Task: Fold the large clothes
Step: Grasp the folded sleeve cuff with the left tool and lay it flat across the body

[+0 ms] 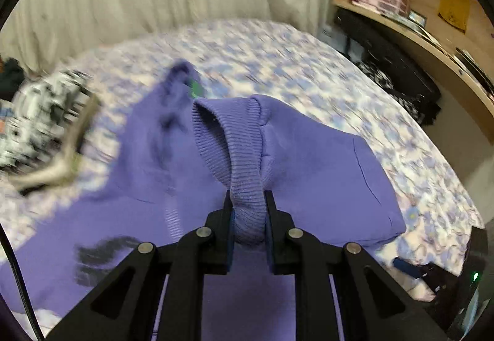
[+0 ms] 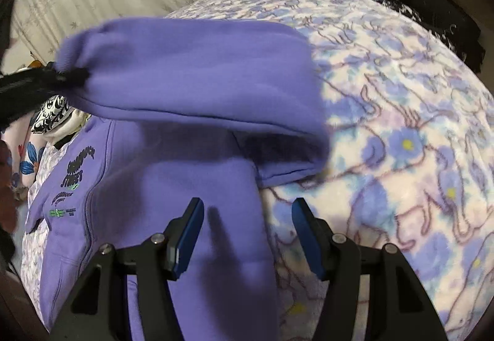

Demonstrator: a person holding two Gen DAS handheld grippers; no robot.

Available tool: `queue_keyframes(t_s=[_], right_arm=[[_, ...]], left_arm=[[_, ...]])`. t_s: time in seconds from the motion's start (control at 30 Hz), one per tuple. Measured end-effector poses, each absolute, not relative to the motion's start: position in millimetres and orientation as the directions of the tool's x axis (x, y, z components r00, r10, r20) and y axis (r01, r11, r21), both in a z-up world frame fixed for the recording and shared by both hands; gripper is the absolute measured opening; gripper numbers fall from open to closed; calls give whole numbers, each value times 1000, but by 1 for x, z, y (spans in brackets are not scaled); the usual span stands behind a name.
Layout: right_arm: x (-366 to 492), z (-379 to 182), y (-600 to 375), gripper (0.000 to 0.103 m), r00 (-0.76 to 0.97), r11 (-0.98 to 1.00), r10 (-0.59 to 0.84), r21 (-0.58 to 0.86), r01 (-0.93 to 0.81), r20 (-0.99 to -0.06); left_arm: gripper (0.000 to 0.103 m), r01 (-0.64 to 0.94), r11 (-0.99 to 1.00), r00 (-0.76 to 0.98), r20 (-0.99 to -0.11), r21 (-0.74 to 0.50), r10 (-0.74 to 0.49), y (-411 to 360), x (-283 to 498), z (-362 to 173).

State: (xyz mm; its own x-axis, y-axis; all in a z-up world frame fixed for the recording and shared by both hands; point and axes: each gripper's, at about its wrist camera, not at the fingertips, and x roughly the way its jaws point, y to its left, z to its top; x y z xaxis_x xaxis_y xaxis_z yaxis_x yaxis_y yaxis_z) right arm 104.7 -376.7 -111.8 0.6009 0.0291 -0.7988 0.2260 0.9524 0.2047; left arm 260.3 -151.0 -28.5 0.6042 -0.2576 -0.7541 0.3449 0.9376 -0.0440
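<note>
Left gripper (image 1: 249, 211) clamped narrow on purple hoodie's (image 1: 308, 162) ribbed cuff (image 1: 244, 174). Right gripper (image 2: 247, 236) gapes empty above hoodie's edge.

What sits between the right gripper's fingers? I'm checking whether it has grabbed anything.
Nothing gripped: the right gripper is open above the purple hoodie edge and floral blanket, per the right wrist view.
</note>
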Motion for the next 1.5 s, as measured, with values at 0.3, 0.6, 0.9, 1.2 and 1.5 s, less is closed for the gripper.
queue_keyframes(t_s=[0.3, 0.6, 0.9, 1.2, 1.5], right_arm=[[121, -106, -352, 59, 588, 971, 15, 152, 183, -809], [139, -119, -352, 60, 511, 953, 92, 225, 204, -854], [206, -100, -373, 60, 561, 946, 45, 216, 242, -827], [277, -145, -405, 14, 475, 902, 139, 308, 301, -869], [261, -157, -422, 10, 488, 910, -58, 154, 384, -871]], left_arm=[[19, 154, 988, 506, -859, 0, -79, -8, 277, -73], [48, 11, 992, 338, -933, -125, -122, 44, 283, -154], [66, 62, 985, 390, -905, -159, -171, 42, 309, -156], [16, 163, 985, 426, -896, -60, -125, 5, 314, -157], [17, 196, 978, 419, -896, -67, -146, -15, 317, -160]])
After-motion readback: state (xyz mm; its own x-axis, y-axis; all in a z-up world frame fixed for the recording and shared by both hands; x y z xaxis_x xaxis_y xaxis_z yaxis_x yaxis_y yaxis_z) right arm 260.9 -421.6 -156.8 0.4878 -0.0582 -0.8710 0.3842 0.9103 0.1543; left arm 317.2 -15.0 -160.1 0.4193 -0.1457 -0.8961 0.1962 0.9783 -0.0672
